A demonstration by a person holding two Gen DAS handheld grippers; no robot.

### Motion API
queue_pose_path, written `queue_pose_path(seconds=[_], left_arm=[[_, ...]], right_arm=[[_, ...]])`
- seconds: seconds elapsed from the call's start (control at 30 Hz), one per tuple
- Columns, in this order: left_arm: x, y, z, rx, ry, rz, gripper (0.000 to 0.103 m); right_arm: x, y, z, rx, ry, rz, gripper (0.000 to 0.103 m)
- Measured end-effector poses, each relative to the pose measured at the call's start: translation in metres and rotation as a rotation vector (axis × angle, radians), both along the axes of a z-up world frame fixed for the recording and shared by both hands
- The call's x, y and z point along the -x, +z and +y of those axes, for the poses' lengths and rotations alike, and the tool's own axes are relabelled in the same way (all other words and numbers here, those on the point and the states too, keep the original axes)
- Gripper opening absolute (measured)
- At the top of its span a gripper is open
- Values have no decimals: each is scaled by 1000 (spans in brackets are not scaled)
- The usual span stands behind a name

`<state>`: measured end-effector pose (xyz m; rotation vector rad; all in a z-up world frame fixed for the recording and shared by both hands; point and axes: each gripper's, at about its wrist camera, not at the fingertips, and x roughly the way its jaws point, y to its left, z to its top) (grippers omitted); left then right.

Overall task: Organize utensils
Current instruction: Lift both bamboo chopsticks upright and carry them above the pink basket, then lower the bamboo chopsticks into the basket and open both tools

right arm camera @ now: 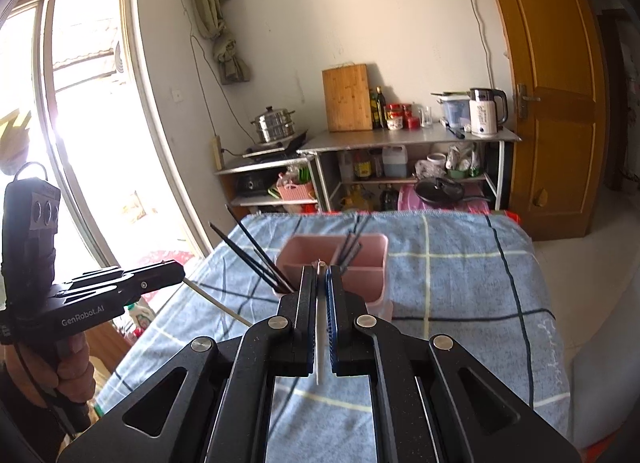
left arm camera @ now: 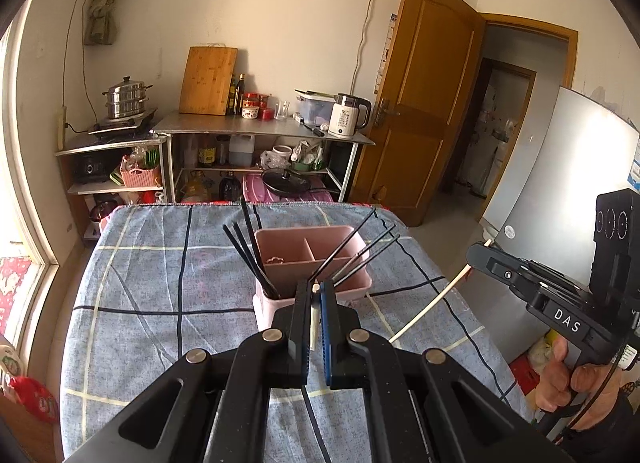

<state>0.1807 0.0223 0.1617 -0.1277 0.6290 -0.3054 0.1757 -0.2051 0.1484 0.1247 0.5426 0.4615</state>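
Chopstick (right arm camera: 321, 327) sits clamped between right gripper (right arm camera: 321, 283) fingers.

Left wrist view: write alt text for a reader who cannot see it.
The left gripper is shut on a white chopstick just in front of a pink utensil holder with black chopsticks leaning out of it, on a table under a blue checked cloth. At right, the right gripper holds another white chopstick.
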Motion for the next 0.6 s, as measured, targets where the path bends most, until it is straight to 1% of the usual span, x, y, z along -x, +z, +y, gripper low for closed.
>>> queue_pose_path(seconds=[0.13,0.3,0.43,0.6], left_arm=[[-9,22,7,10,17,-35,4],[-25,40,10,2,28,-60,4],[-40,45,12,-5,35,-65,4],[-54,36,13,1,40,-52,4]], right_arm=[[-8,17,11,-14,13,-38,5],[-23,32,21,-41,15,-66,5],[-36,39,26,-55,9,-85,5],[-51,39,31,-41,-9,-93,5]])
